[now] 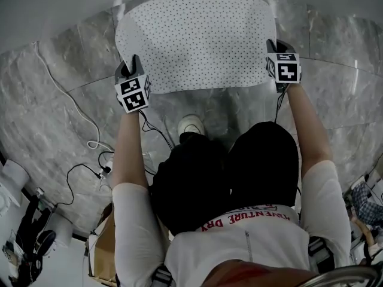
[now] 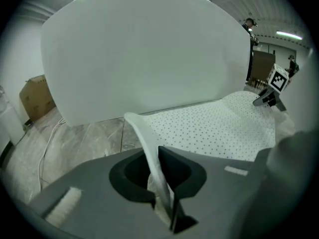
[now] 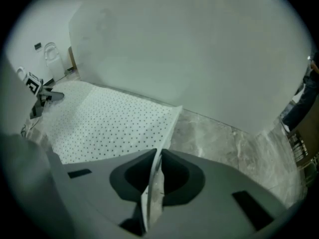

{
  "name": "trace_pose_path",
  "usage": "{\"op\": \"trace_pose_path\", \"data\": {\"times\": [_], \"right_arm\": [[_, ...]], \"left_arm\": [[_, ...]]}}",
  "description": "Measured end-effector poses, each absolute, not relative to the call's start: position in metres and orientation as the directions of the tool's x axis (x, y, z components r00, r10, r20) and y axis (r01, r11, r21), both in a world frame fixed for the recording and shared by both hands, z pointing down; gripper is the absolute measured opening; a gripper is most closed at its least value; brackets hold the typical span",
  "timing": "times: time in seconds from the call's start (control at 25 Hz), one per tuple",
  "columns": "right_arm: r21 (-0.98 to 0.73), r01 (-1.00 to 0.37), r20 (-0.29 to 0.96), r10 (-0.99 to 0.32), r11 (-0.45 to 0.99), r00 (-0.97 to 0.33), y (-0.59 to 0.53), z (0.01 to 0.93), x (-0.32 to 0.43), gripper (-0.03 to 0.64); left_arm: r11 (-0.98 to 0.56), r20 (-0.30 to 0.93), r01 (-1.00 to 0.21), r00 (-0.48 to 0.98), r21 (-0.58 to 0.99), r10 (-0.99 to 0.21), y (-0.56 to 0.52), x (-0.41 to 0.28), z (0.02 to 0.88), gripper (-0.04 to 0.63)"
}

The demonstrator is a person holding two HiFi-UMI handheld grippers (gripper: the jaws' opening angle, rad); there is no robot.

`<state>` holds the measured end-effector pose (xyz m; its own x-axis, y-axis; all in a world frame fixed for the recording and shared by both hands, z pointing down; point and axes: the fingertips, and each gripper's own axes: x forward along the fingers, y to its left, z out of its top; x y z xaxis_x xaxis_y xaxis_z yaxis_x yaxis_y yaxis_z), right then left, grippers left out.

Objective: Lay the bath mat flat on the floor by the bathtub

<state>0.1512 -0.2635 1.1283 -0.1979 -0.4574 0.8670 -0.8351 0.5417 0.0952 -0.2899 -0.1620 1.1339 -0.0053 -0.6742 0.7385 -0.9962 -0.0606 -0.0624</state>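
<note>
A white bath mat (image 1: pixel 194 40) with small dark dots is spread over the marble floor (image 1: pixel 66 118), its far edge against the white bathtub (image 1: pixel 54 5). My left gripper (image 1: pixel 130 79) is shut on the mat's near left corner, and the pinched edge (image 2: pixel 149 153) runs up between the jaws. At the near right corner, my right gripper (image 1: pixel 280 64) is shut on the mat (image 3: pixel 114 123) too, its edge (image 3: pixel 154 183) clamped between the jaws. The tub's white side (image 2: pixel 144 49) rises right behind the mat (image 2: pixel 219 128); it also fills the right gripper view (image 3: pixel 199 49).
A white cable (image 1: pixel 66 100) and a black cable (image 1: pixel 78 178) trail over the floor at the left. The person's white shoe (image 1: pixel 191 124) stands just short of the mat's near edge. A cardboard box (image 2: pixel 35 96) sits beside the tub, and more clutter (image 1: pixel 24 232) lies at the lower left.
</note>
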Motion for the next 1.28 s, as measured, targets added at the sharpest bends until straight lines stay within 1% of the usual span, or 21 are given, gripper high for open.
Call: {"op": "trace_pose_path", "data": {"times": [0.08, 0.12, 0.16, 0.2, 0.24, 0.28, 0.36, 0.44, 0.52, 0.6, 0.68, 0.72, 0.76, 0.8, 0.84, 0.92, 0.96, 1.12, 1.2, 1.28], "right_arm": [[0.087, -0.827, 0.878, -0.435, 0.555, -0.199, -0.260, 1.139, 0.153, 0.026], [0.088, -0.831, 0.879, -0.435, 0.549, -0.195, -0.260, 1.143, 0.155, 0.113], [0.096, -0.838, 0.878, -0.442, 0.537, -0.183, -0.261, 1.144, 0.159, 0.195], [0.115, -0.845, 0.875, -0.456, 0.522, -0.163, -0.263, 1.144, 0.164, 0.236], [0.143, -0.851, 0.870, -0.475, 0.506, -0.136, -0.265, 1.142, 0.170, 0.243], [0.175, -0.855, 0.861, -0.498, 0.488, -0.108, -0.267, 1.139, 0.176, 0.261], [0.232, -0.861, 0.837, -0.544, 0.453, -0.061, -0.271, 1.131, 0.184, 0.285], [0.262, -0.868, 0.818, -0.574, 0.422, -0.033, -0.275, 1.123, 0.188, 0.291], [0.243, -0.882, 0.818, -0.573, 0.403, -0.037, -0.275, 1.118, 0.188, 0.291], [0.193, -0.896, 0.825, -0.561, 0.400, -0.073, -0.274, 1.114, 0.182, 0.291], [0.143, -0.898, 0.826, -0.550, 0.417, -0.123, -0.272, 1.107, 0.169, 0.291], [0.123, -0.894, 0.826, -0.544, 0.431, -0.149, -0.270, 1.103, 0.162, 0.261], [0.107, -0.889, 0.824, -0.540, 0.446, -0.172, -0.268, 1.097, 0.156, 0.195], [0.093, -0.883, 0.819, -0.540, 0.459, -0.195, -0.266, 1.091, 0.149, 0.135], [0.079, -0.880, 0.811, -0.543, 0.469, -0.217, -0.265, 1.085, 0.143, 0.094], [0.049, -0.877, 0.791, -0.554, 0.479, -0.259, -0.267, 1.071, 0.133, 0.051], [0.036, -0.876, 0.779, -0.562, 0.481, -0.277, -0.267, 1.063, 0.128, 0.017], [0.008, -0.867, 0.724, -0.601, 0.498, -0.338, -0.268, 1.014, 0.113, 0.011], [-0.003, -0.861, 0.689, -0.624, 0.508, -0.370, -0.271, 0.978, 0.100, 0.009], [-0.015, -0.856, 0.658, -0.640, 0.516, -0.397, -0.272, 0.937, 0.084, 0.009]], "left_arm": [[-0.074, 0.732, -0.990, -0.039, -0.122, -0.680, -0.158, -0.300, 1.141, 0.036], [-0.072, 0.726, -0.986, -0.063, -0.153, -0.685, -0.157, -0.305, 1.142, 0.063], [-0.060, 0.716, -0.983, -0.086, -0.176, -0.693, -0.156, -0.310, 1.142, 0.120], [-0.037, 0.700, -0.982, -0.106, -0.186, -0.707, -0.156, -0.314, 1.140, 0.211], [-0.009, 0.680, -0.982, -0.123, -0.186, -0.723, -0.156, -0.318, 1.136, 0.286], [0.016, 0.662, -0.983, -0.137, -0.185, -0.737, -0.157, -0.321, 1.131, 0.318], [0.038, 0.642, -0.982, -0.151, -0.187, -0.752, -0.158, -0.326, 1.121, 0.341], [0.039, 0.641, -0.984, -0.142, -0.172, -0.754, -0.162, -0.325, 1.113, 0.353], [0.044, 0.651, -0.990, -0.124, -0.138, -0.749, -0.165, -0.320, 1.108, 0.353], [0.047, 0.671, -0.995, -0.093, -0.087, -0.736, -0.167, -0.312, 1.104, 0.353], [0.030, 0.678, -0.999, -0.038, -0.023, -0.734, -0.170, -0.299, 1.096, 0.347], [0.021, 0.671, -1.000, -0.010, 0.008, -0.742, -0.172, -0.292, 1.090, 0.325], [0.015, 0.663, -1.000, 0.007, 0.028, -0.749, -0.174, -0.287, 1.083, 0.279], [0.015, 0.660, -0.999, 0.012, 0.035, -0.751, -0.175, -0.284, 1.078, 0.208], [0.015, 0.661, -0.999, 0.012, 0.035, -0.750, -0.177, -0.282, 1.073, 0.123], [0.000, 0.665, -0.999, 0.022, 0.034, -0.747, -0.180, -0.276, 1.063, 0.033], [-0.016, 0.666, -0.999, 0.036, 0.036, -0.745, -0.181, -0.271, 1.057, 0.012], [-0.059, 0.681, -0.996, 0.087, 0.064, -0.728, -0.181, -0.249, 1.025, 0.012], [-0.072, 0.669, -0.993, 0.117, 0.094, -0.734, -0.185, -0.239, 0.992, 0.011], [-0.113, 0.642, -0.990, 0.143, 0.088, -0.753, -0.190, -0.229, 0.947, 0.012]]}}
